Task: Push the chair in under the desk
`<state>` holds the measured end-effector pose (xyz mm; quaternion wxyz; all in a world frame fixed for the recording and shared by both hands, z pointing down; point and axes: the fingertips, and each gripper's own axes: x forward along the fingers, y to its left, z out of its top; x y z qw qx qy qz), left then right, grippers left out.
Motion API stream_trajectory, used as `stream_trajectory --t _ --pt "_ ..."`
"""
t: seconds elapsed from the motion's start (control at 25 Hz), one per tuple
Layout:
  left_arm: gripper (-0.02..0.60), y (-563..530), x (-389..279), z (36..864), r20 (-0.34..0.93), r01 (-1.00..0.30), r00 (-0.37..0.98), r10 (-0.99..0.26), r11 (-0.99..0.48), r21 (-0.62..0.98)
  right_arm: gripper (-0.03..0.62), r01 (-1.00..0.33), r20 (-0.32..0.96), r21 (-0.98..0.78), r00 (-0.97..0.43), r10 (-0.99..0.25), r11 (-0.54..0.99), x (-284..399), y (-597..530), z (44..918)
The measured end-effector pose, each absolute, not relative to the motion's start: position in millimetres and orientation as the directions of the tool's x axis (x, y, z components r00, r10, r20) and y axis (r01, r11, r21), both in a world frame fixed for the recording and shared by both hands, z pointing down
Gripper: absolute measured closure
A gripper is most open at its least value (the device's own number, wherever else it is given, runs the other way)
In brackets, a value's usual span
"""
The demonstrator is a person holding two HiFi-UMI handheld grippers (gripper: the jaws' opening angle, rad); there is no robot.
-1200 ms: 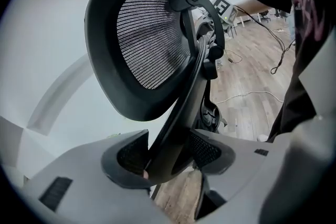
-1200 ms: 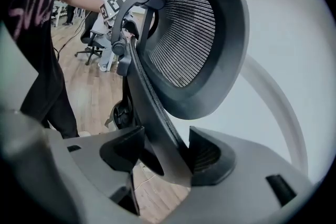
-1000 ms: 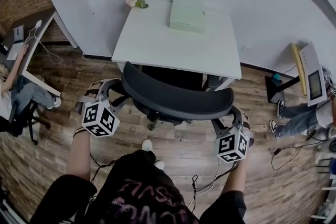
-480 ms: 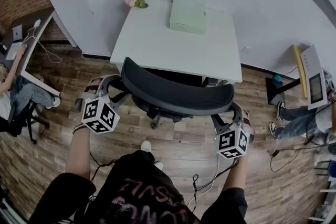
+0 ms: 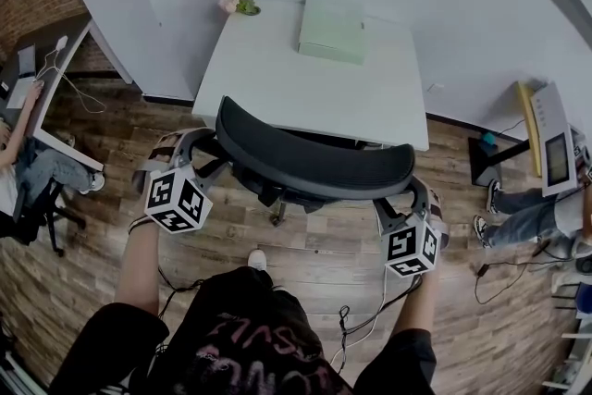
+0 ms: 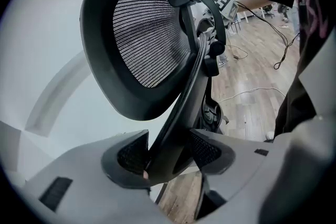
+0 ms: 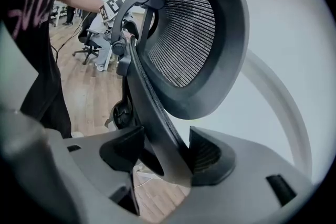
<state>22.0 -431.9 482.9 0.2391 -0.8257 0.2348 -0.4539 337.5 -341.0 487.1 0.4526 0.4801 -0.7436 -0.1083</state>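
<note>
A black mesh-backed office chair (image 5: 310,162) stands at the near edge of a white desk (image 5: 305,88), its seat hidden beneath the desktop and backrest. My left gripper (image 5: 205,146) is shut on the left rim of the chair back (image 6: 173,134); the mesh headrest (image 6: 144,34) rises above it. At the other end, my right gripper (image 5: 410,199) is shut on the right rim of the chair back (image 7: 157,128), with the headrest (image 7: 191,34) above.
A green book (image 5: 330,27) and a small flower pot (image 5: 240,3) lie on the desk by the white wall. A seated person (image 5: 23,166) is at another desk to the left. A person's legs (image 5: 527,208) and a cabinet (image 5: 550,129) are at the right. Cables (image 5: 370,319) trail on the wooden floor.
The chair back and both grippers have shifted slightly forward toward the desk; the chair's top edge now overlaps the desk's near edge more.
</note>
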Motion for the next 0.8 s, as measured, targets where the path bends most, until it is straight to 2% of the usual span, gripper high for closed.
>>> stream_trajectory --t 0.8 --pt "0.325 -464 33 484 0.639 -0.218 0.437 -0.633 -0.764 -0.607 0.329 -0.591 0.578 0.590 -0.167 -0.799 0.551 353 -389 489"
